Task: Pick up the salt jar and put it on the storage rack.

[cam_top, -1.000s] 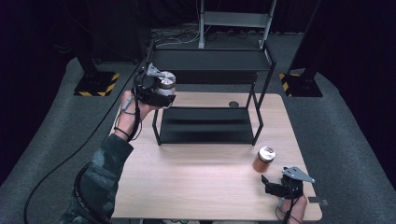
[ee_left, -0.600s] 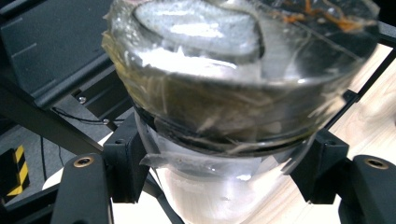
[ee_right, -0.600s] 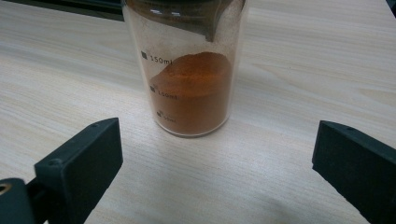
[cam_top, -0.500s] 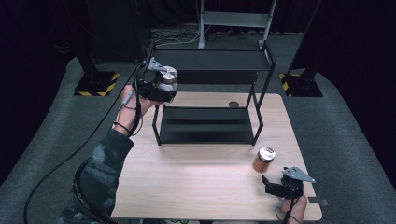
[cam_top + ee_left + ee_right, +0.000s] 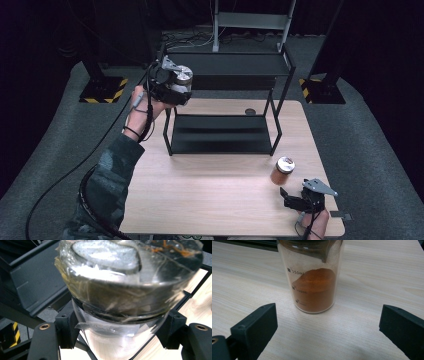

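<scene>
Table [image 5: 200,200] carries one black two-tier rack [image 5: 225,132]; two jars are in play. Left gripper [image 5: 167,85] clamps one clear jar [image 5: 120,290] by its body, raised beside the rack's top shelf; tilted there, it may clip the frame or slip. Right gripper [image 5: 295,200] rests wide open and empty, just short of the orange-powder jar [image 5: 313,282] on the tabletop.

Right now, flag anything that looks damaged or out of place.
The jar in the left gripper has crumpled clear tape around its lid. The powder in the other jar slopes unevenly. Nothing is spilled.
</scene>
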Action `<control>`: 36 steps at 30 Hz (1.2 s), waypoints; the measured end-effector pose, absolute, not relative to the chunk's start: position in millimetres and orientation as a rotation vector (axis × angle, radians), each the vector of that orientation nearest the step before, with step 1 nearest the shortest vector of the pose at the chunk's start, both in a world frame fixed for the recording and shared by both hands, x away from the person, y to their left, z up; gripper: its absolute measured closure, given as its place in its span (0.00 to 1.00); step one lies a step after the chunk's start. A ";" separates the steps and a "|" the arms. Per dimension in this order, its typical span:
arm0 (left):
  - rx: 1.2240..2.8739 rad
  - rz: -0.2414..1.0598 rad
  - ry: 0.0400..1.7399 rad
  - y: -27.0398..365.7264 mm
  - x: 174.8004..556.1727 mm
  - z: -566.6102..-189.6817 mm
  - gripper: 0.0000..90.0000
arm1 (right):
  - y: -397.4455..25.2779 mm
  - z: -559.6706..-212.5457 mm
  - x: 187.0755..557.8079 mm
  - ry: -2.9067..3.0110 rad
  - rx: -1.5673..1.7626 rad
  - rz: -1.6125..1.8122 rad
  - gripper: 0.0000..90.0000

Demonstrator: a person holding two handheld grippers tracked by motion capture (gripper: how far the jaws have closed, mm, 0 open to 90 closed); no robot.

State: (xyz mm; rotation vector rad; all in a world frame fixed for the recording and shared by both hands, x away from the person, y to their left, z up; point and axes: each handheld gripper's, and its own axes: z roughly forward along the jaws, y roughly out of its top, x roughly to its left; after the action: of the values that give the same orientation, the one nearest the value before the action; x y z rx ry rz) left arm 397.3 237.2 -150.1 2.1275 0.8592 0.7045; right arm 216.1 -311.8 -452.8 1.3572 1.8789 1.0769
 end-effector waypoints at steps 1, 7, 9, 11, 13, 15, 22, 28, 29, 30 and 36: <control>2.126 0.706 0.858 236.4 397.2 -148.6 0.34 | -311.7 -452.7 216.1 1.879 1.357 1.076 0.00; 2.128 0.710 0.855 234.2 398.7 -142.3 0.34 | -311.6 -452.7 216.2 1.879 1.357 1.075 0.00; 2.131 0.708 0.855 233.7 400.1 -140.4 0.34 | -311.6 -452.8 216.1 1.879 1.356 1.075 0.00; 2.134 0.707 0.857 233.3 401.4 -138.9 0.34 | -311.6 -452.8 216.1 1.879 1.357 1.076 0.00; 2.134 0.709 0.860 233.0 402.2 -137.6 0.34 | -311.7 -452.9 216.1 1.879 1.355 1.076 0.00; 2.134 0.707 0.862 233.1 402.6 -136.3 0.34 | -311.8 -452.9 216.1 1.879 1.355 1.076 0.00; 2.138 0.716 0.855 231.0 403.3 -127.9 0.34 | -311.4 -452.5 216.5 1.882 1.355 1.072 0.00; 2.140 0.726 0.842 226.4 403.1 -120.0 0.34 | -311.2 -452.3 216.8 1.883 1.356 1.070 0.00; 2.143 0.727 0.840 225.3 403.4 -118.2 0.34 | -311.3 -452.3 216.8 1.884 1.356 1.070 0.00; 2.143 0.727 0.840 225.3 403.4 -118.2 0.34 | -311.3 -452.3 216.8 1.884 1.356 1.070 0.00; 2.148 0.730 0.838 219.8 406.0 -111.2 0.34 | -311.5 -452.3 216.8 1.884 1.355 1.072 0.00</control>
State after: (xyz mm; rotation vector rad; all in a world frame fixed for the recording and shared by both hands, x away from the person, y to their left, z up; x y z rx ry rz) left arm 406.0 219.8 -111.2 2.1479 0.8383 0.7299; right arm 216.8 -311.5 -452.3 1.3549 1.8843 1.0716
